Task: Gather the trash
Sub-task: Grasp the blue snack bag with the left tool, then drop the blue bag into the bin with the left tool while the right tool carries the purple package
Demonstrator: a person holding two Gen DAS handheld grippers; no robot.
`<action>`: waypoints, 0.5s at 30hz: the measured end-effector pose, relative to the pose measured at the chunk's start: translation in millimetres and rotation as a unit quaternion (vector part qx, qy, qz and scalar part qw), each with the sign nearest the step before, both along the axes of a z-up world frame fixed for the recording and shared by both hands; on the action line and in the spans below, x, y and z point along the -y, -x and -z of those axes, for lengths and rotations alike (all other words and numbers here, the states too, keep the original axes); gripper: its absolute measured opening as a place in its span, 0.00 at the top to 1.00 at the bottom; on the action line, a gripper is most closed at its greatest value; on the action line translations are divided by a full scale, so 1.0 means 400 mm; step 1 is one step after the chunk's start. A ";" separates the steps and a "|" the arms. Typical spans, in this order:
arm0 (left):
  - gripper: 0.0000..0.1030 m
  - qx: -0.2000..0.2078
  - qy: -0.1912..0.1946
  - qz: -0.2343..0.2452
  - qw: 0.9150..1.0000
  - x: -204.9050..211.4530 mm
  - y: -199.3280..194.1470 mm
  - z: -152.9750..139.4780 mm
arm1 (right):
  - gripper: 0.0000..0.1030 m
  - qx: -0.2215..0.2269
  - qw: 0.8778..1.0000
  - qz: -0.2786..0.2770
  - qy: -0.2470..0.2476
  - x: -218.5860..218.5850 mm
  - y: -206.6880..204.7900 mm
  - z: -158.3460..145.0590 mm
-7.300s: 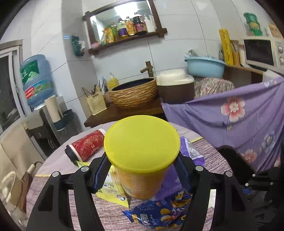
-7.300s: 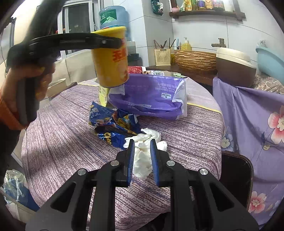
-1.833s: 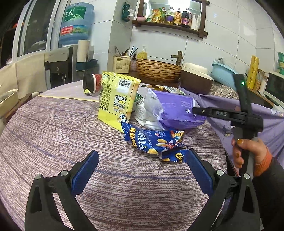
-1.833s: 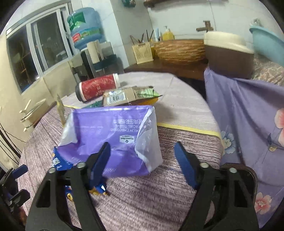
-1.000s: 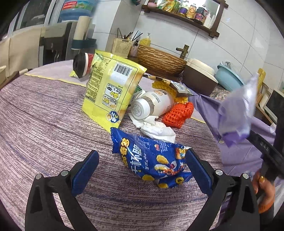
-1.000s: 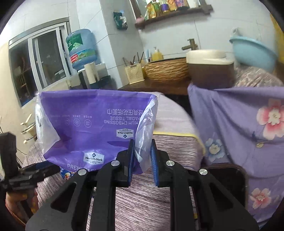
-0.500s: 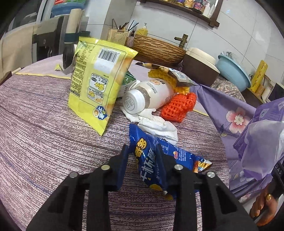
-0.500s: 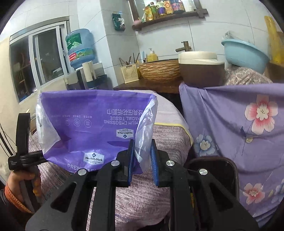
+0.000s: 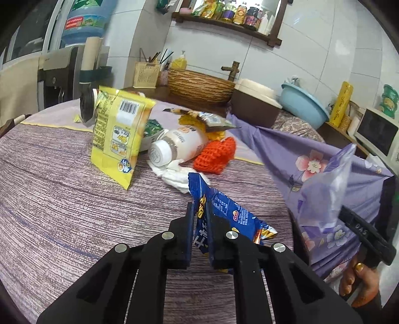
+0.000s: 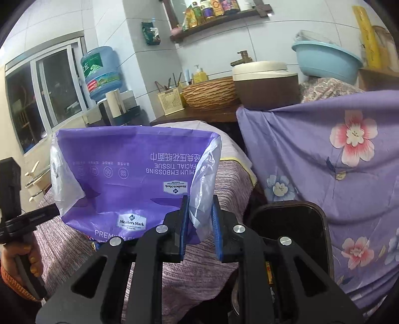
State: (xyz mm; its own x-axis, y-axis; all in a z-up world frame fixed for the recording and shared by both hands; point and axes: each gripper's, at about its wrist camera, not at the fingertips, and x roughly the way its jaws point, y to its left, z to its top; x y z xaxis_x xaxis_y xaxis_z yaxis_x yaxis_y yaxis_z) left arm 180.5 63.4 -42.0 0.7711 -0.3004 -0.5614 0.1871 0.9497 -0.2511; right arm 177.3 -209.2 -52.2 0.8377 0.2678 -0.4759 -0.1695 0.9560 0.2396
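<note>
The left tool (image 9: 198, 216) is clenched on the upper edge of a blue snack bag (image 9: 224, 211) printed with yellow characters, its far end hanging near the edge of the striped purple tabletop (image 9: 62, 199). The right tool (image 10: 199, 216) grips a purple tissue wrapper (image 10: 129, 174) by its clear plastic corner, holding it in the air beside the tabletop; upside-down print reads "FACIAL TISSUE", with "Member's Mark" logos and "PREMIUM" along the lower edge. Below and right of it stands a dark bin (image 10: 289, 224); what it holds cannot be made out.

Still on the tabletop are a yellow snack bag (image 9: 117, 134) standing with its barcode facing the camera, a white bottle (image 9: 179, 144) lying on its side with its cap toward the camera, crumpled white tissue (image 9: 174, 174) just in front of it, an orange knitted piece (image 9: 217, 157) and an opened wrapper (image 9: 207, 119) behind. On the counter beyond sit a woven basket (image 9: 199, 86) and a holder of chopsticks (image 9: 147, 74); a shelf (image 9: 224, 22) carries bottles with unreadable labels. A blue water jug (image 10: 101, 72) bears a green label.
</note>
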 end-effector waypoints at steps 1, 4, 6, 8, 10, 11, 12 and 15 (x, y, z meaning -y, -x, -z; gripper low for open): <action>0.90 0.006 0.001 0.004 1.000 0.010 0.011 -0.009 | 0.82 0.001 1.000 0.004 0.000 0.008 0.006 0.001; 0.91 0.021 -0.004 0.020 1.000 0.050 0.031 -0.030 | 0.82 -0.001 1.000 0.017 0.002 0.036 0.020 0.007; 0.91 0.035 -0.012 0.035 0.999 0.091 0.043 -0.044 | 0.82 -0.002 1.000 0.030 0.001 0.062 0.032 0.010; 0.91 0.045 -0.017 0.049 0.998 0.126 0.054 -0.053 | 0.82 -0.003 0.999 0.048 0.001 0.099 0.048 0.014; 0.91 0.051 -0.014 0.067 0.996 0.163 0.057 -0.060 | 0.82 -0.003 0.998 0.067 0.001 0.136 0.062 0.017; 0.91 0.053 -0.012 0.073 0.996 0.176 0.059 -0.062 | 0.82 -0.004 0.997 0.075 0.001 0.152 0.066 0.019; 0.91 0.055 -0.011 0.084 0.995 0.200 0.057 -0.065 | 0.82 -0.005 0.996 0.088 0.002 0.178 0.073 0.022; 0.91 0.061 -0.011 0.112 0.992 0.265 0.050 -0.071 | 0.82 -0.015 0.992 0.124 0.011 0.245 0.087 0.043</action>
